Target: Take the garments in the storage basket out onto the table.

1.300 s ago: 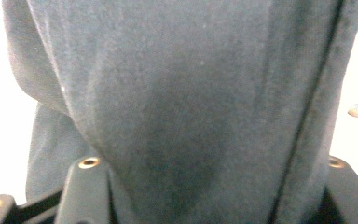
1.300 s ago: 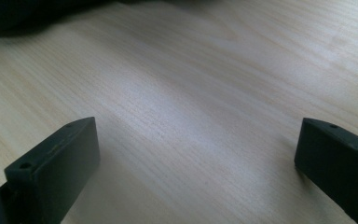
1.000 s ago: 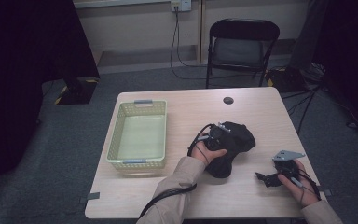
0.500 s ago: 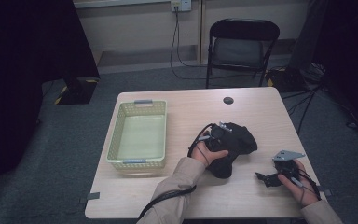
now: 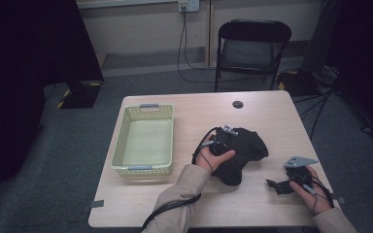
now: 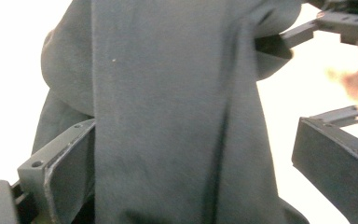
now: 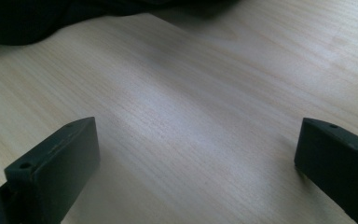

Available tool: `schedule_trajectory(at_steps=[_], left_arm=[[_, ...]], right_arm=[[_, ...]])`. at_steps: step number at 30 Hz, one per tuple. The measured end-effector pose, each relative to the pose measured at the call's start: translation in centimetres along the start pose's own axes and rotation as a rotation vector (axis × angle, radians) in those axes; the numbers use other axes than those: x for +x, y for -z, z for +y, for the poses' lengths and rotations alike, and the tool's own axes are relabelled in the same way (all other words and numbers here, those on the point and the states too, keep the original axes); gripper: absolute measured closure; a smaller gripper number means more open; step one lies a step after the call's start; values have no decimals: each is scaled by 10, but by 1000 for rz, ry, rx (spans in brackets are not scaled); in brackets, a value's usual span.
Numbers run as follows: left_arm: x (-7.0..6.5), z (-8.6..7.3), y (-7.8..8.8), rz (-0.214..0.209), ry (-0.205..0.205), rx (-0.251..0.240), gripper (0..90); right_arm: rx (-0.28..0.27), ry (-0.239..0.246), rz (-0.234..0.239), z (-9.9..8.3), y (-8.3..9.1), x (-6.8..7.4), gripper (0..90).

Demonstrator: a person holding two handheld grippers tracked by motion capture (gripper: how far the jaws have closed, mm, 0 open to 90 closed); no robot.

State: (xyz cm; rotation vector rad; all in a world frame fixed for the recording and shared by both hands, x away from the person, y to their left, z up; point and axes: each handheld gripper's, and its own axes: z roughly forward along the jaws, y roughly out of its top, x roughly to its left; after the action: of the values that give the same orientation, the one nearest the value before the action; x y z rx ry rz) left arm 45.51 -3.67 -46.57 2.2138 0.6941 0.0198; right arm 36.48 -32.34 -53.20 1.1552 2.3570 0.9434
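My left fingers (image 6: 81, 163) had just been opening and stood wide, one black cloth (image 6: 168, 112) draped between them, the right-hand one clear of it. My right fingers (image 7: 51, 168) stood wide too, nothing between them but bare surface (image 7: 191, 116). From above, the cloth (image 5: 245, 150) lay bunched mid-surface, one green basket (image 5: 143, 167) to its left, one chair (image 5: 252, 48) beyond.
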Motion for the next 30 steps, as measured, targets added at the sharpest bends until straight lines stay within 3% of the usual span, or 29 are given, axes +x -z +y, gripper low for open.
schedule_trajectory(at_steps=[4,10,30], left_arm=[[0,-1,7,-30,2,-27,26],[-1,-3,15,-25,-8,-37,24],[0,-20,33,-34,17,-73,23]], right_arm=[[0,0,0,0,0,0,0],[0,0,0,0,0,0,0],[0,0,-1,0,0,0,0]])
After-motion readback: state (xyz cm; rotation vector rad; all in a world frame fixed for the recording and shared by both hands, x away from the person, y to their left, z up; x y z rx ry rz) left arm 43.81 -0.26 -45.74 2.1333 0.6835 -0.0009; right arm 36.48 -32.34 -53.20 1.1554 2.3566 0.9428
